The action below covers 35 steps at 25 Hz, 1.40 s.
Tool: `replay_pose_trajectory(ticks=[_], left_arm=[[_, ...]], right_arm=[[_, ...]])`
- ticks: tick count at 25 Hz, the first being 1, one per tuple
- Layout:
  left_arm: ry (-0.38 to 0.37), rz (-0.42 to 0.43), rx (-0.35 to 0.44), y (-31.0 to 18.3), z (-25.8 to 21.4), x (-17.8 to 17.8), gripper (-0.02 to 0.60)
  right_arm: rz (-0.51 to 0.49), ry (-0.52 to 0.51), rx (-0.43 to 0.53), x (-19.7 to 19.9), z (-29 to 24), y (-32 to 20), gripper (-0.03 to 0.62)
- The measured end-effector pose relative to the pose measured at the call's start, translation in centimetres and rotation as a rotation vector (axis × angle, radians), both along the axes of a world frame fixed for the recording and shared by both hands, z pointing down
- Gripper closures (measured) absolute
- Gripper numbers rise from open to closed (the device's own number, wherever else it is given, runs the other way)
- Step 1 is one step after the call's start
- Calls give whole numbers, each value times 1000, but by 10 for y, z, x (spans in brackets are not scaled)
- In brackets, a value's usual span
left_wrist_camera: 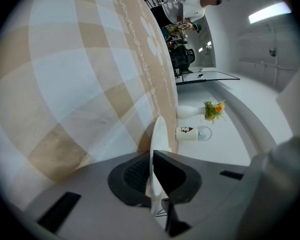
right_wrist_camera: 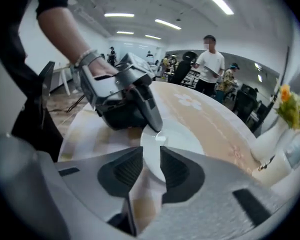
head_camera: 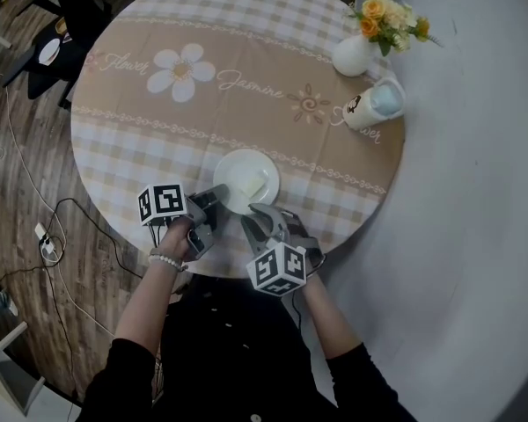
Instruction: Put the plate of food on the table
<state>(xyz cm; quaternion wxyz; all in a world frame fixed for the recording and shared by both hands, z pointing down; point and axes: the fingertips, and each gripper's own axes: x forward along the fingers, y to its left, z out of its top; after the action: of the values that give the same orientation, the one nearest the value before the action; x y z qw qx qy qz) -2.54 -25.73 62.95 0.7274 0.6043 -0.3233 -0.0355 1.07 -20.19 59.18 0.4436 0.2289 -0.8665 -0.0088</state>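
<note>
A white plate (head_camera: 239, 176) with a pale piece of food (head_camera: 256, 184) lies low over the checked cloth of the round table (head_camera: 150, 139), near its front edge. My left gripper (head_camera: 215, 202) is shut on the plate's left rim; in the left gripper view the plate (left_wrist_camera: 159, 134) stands edge-on between the jaws of that gripper (left_wrist_camera: 152, 176). My right gripper (head_camera: 257, 224) sits at the plate's near rim. In its own view the right gripper (right_wrist_camera: 151, 166) is open by a narrow gap, and the plate (right_wrist_camera: 177, 139) shows beyond it.
At the table's far right are a white vase (head_camera: 352, 55) with orange and yellow flowers (head_camera: 389, 18) and a white mug (head_camera: 374, 104) lying on its side. Cables run over the wooden floor (head_camera: 26, 192) at the left. People stand far behind the table (right_wrist_camera: 210, 64).
</note>
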Motion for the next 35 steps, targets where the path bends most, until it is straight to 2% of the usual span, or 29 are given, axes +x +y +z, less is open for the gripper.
replay_pose_trajectory(ticks=[3, 6, 8, 10, 15, 22, 28, 35], left_arm=[[7, 0, -7, 0, 0, 0, 574], [13, 0, -8, -1, 0, 0, 574], [18, -3, -10, -1, 0, 0, 574], [26, -8, -9, -1, 0, -1, 572], [30, 1, 3, -1, -3, 1, 572], [-61, 88, 19, 7, -2, 1, 572], [-54, 63, 1, 17, -2, -6, 554], [-51, 57, 17, 27, -7, -10, 506]], right_arm=[[-105, 102, 52, -5, 10, 9, 510], [-159, 177, 105, -7, 18, 10, 511], [-183, 217, 136, -8, 21, 9, 558], [-196, 241, 149, -9, 24, 9, 574], [-172, 251, 142, -8, 25, 10, 576], [-104, 239, 106, -8, 26, 9, 576], [-37, 213, 78, -6, 27, 4, 594], [-32, 218, 91, -9, 28, -4, 594]])
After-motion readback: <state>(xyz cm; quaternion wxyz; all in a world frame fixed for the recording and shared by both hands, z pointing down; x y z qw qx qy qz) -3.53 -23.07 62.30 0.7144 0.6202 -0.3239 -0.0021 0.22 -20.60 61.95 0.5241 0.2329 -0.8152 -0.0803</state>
